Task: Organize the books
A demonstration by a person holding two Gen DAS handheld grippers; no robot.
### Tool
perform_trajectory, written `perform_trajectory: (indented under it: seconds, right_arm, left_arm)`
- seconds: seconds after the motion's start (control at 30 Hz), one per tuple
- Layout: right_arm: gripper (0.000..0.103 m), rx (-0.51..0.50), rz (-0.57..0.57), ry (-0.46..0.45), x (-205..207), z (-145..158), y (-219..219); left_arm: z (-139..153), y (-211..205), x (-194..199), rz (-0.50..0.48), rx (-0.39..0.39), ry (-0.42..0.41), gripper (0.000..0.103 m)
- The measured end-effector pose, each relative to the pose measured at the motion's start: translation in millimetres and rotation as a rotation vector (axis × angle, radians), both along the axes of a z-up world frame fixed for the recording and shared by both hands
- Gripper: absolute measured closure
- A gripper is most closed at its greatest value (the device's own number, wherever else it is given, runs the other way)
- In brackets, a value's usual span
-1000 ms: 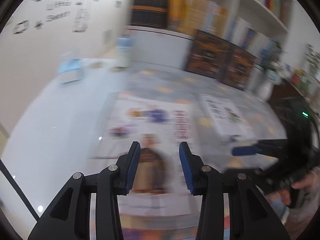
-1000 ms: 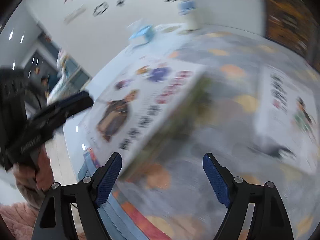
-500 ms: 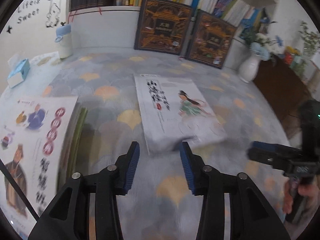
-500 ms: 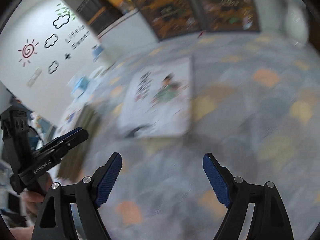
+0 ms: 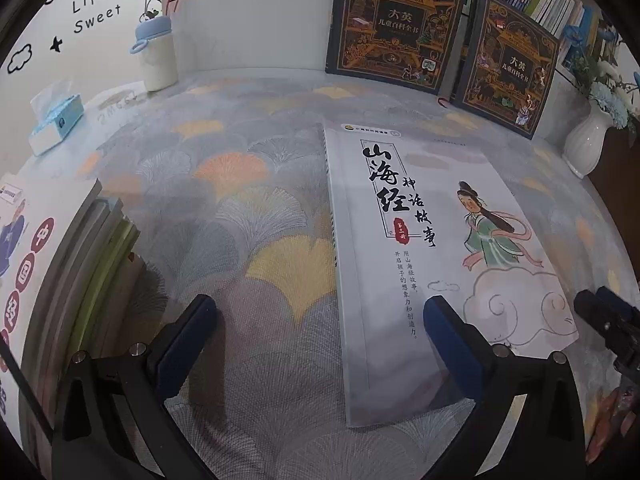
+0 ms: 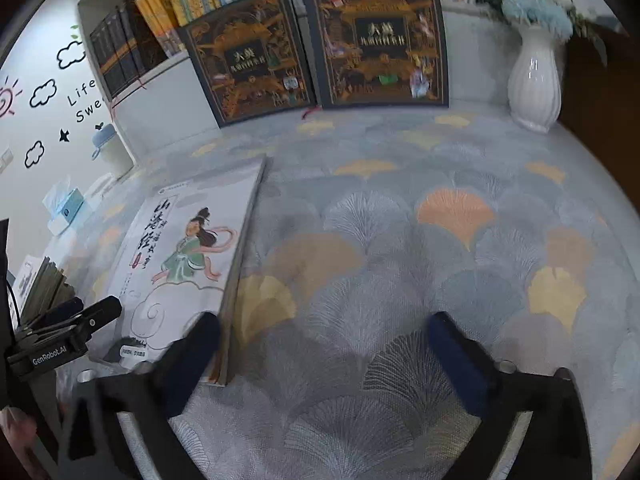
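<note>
A white picture book [image 5: 420, 260] with a long-haired figure in green on its cover lies flat on the patterned cloth. My left gripper [image 5: 320, 340] hovers over the book's near left edge. Its jaws are opening wide, nothing is pressed between them, and the right fingertip [image 5: 448, 332] is above the cover. My right gripper [image 6: 326, 360] is at the white book [image 6: 184, 256]'s right edge, jaws also opening, with only cloth between them. A stack of books [image 5: 60, 280] lies at the left. Each gripper shows in the other's view, the right gripper [image 5: 608, 324] and the left gripper [image 6: 68, 332].
Two dark encyclopedias [image 5: 396, 24] [image 5: 508, 64] lean against the bookshelf at the back. A white vase [image 6: 534, 80] with blue flowers stands at the back right. A tissue box [image 5: 56, 120] and a pale bottle [image 5: 156, 56] sit at the back left.
Both grippers swung from the stack at the left over to the white book and came lower. The left jaws went from narrow to wide, and the right jaws widened a little.
</note>
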State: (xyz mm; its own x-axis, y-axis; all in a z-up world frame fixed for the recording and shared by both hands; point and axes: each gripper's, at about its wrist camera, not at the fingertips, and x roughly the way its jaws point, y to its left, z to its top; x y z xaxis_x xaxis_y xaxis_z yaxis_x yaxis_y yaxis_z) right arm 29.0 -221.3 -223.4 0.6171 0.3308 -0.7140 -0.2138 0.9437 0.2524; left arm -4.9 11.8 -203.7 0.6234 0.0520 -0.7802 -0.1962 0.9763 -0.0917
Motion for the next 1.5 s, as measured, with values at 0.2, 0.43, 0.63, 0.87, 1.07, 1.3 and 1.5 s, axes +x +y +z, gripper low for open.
perform_trajectory:
  seconds: [0.2,0.43,0.63,0.87,1.07,1.3,1.5]
  right_arm:
    - [0.0,-0.055,0.002,0.005,-3,-1,8]
    - [0.0,-0.087,0.018,0.008,1,-4,14]
    - [0.0,-0.124,0.022,0.011,0,-4,18]
    - [0.0,-0.129,0.021,0.011,-1,-4,19]
    - [0.0,-0.135,0.023,0.011,0,-4,19]
    - [0.0,-0.138,0.023,0.011,0,-4,19]
    - [0.0,-0.138,0.023,0.011,0,-4,19]
  left_arm:
    - [-1,1,1,0.0,0.0,0.0,0.0]
    - [-1,1,1,0.0,0.0,-0.001,0.0]
    - [-1,1,1,0.0,0.0,-0.001,0.0]
    - [-1,1,1,0.0,0.0,-0.001,0.0]
    - [-1,1,1,0.0,0.0,-0.001,0.0]
    - [-1,1,1,0.001,0.001,-0.002,0.0]
    - [-1,1,1,0.001,0.001,-0.002,0.0]
